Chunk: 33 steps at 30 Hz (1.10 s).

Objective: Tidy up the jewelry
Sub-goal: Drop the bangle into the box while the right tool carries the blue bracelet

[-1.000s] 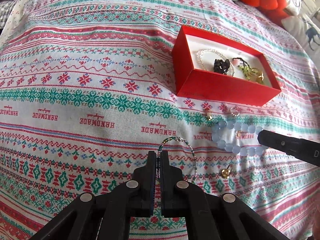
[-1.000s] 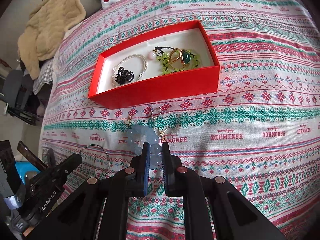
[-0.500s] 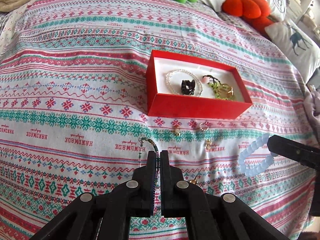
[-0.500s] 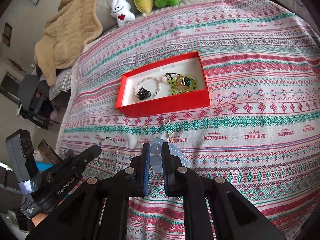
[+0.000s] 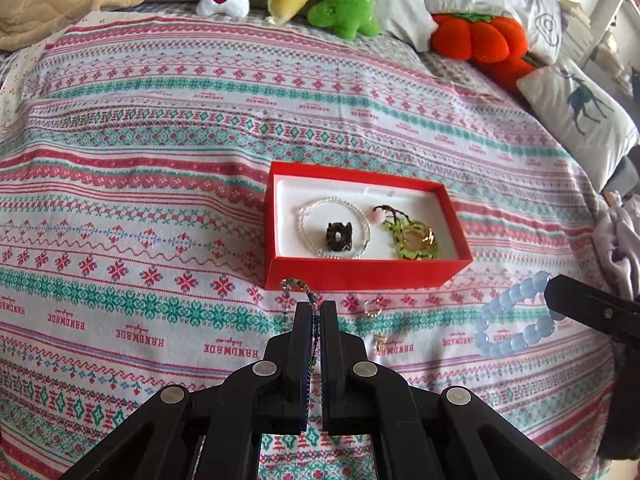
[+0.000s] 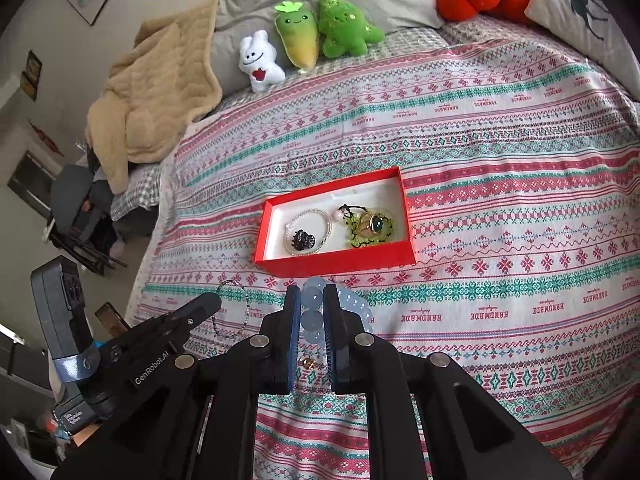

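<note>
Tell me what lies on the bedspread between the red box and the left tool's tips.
Left wrist view: only patterned bedspread; the thin beaded bracelet gripped by the left tool overlaps the red box front wall.

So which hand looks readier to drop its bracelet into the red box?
Probably the left. Its gripper, shut on the thin beaded bracelet, appears just short of the red box; the right gripper, with the blue bracelet, is off to the side.
</note>
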Each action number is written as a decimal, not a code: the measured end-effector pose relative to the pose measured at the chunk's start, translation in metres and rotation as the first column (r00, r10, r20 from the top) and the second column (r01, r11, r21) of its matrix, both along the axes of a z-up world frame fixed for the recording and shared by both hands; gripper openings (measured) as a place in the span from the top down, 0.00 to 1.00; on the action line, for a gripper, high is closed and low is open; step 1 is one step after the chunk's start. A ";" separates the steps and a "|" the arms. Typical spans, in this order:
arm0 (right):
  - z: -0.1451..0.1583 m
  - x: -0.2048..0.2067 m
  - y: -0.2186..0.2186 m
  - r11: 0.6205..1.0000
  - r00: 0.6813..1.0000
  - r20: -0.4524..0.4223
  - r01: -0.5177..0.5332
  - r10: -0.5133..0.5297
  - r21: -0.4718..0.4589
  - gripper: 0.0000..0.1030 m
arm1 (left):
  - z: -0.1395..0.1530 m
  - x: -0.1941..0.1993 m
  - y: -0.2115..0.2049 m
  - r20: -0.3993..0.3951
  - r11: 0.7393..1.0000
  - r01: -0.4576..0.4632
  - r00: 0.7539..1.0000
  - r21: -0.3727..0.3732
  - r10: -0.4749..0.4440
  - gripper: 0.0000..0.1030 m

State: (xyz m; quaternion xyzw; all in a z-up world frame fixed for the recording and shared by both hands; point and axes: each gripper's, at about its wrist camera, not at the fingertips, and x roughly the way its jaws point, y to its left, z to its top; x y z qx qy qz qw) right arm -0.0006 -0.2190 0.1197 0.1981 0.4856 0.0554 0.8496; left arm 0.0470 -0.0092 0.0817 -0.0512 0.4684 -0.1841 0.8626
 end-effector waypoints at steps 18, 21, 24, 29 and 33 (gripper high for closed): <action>-0.003 0.023 -0.035 0.998 0.998 -0.010 0.061 -0.060 0.018 0.89 | 0.005 0.075 -0.056 -0.053 0.983 0.021 0.998 -0.180 -0.031 1.00; -0.005 0.023 -0.038 0.998 0.998 -0.015 0.066 -0.066 0.020 0.89 | -0.005 0.081 -0.064 -0.058 0.987 0.017 0.998 -0.161 -0.027 1.00; -0.005 0.024 -0.042 0.997 0.997 -0.014 0.076 -0.075 0.021 0.89 | -0.016 0.085 -0.065 -0.059 0.995 0.002 0.998 -0.103 -0.008 1.00; -0.002 0.025 -0.045 0.996 0.997 -0.004 0.083 -0.083 0.022 0.89 | -0.028 0.088 -0.055 -0.049 1.000 -0.019 0.999 -0.017 0.018 1.00; -0.002 0.028 -0.040 0.997 0.997 -0.002 0.072 -0.072 0.018 0.89 | -0.036 0.088 -0.049 -0.045 0.997 -0.025 0.999 0.067 0.028 1.00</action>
